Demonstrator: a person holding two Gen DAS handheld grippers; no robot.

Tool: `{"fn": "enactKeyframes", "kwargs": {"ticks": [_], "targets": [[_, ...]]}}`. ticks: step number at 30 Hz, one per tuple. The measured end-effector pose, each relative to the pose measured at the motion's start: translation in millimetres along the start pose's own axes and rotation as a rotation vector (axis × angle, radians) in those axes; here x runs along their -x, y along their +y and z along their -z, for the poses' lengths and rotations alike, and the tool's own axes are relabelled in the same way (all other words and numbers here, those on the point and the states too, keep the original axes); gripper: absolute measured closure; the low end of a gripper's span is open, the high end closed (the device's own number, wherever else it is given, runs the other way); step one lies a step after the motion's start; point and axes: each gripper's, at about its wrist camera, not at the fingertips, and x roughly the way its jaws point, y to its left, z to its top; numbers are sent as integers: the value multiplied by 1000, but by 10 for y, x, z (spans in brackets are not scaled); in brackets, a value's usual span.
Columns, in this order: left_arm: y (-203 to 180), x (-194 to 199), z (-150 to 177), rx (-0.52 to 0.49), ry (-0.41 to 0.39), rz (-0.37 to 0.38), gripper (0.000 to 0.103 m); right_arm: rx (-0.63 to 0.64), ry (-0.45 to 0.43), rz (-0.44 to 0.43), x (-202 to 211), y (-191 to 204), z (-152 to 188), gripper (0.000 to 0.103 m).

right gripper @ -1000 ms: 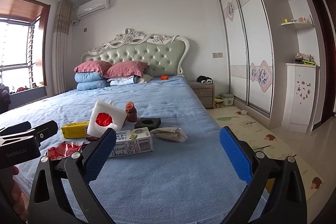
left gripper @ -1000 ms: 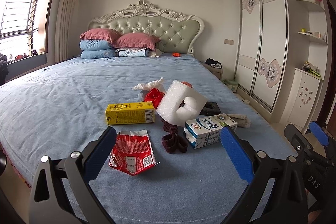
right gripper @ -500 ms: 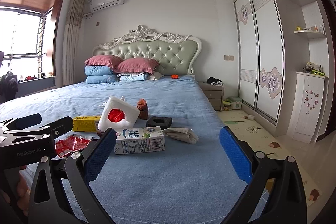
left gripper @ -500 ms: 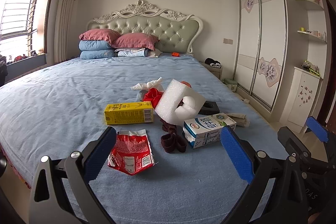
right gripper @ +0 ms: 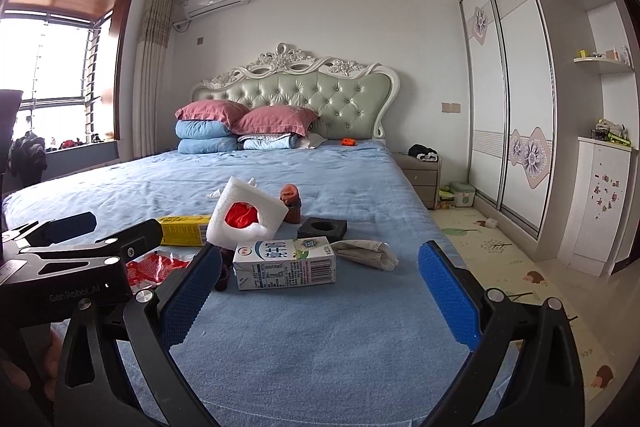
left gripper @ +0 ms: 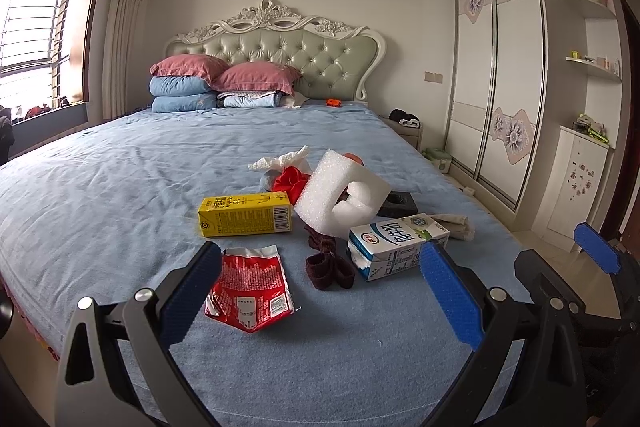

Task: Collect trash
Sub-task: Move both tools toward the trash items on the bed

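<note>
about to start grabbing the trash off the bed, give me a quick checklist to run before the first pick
1. Left gripper open: ok, fingers spread wide with nothing between them.
2. Right gripper open: ok, also empty.
3. Nearest piece in front of the left gripper: ok, the red wrapper lies flat on the blanket, apart from the other items.
4. Milk carton free to lift: ok, lying on its side with nothing on top.
5. White foam piece stable: cannot tell, it leans tilted over other items.
6. Bin or bag for the trash: cannot tell, none is in view.
</note>
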Motion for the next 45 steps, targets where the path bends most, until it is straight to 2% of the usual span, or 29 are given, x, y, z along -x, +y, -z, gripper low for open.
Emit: {"fn": "enactKeyframes", "kwargs": {"ticks": [23,31,38,45], "targets": [[149,0,-2,25,6,-36,4,5,12,11,-23,5,-16,8],[179,-91,49,9,41,-51,4,21,46,-33,-113,-25,21,8],[267,-262,92,29,98,-54,4,-6,66,-31,-208,-87,33,8],[348,-353,111,39,118,-80,4,15,99,-49,-308,-58,48,8]]}}
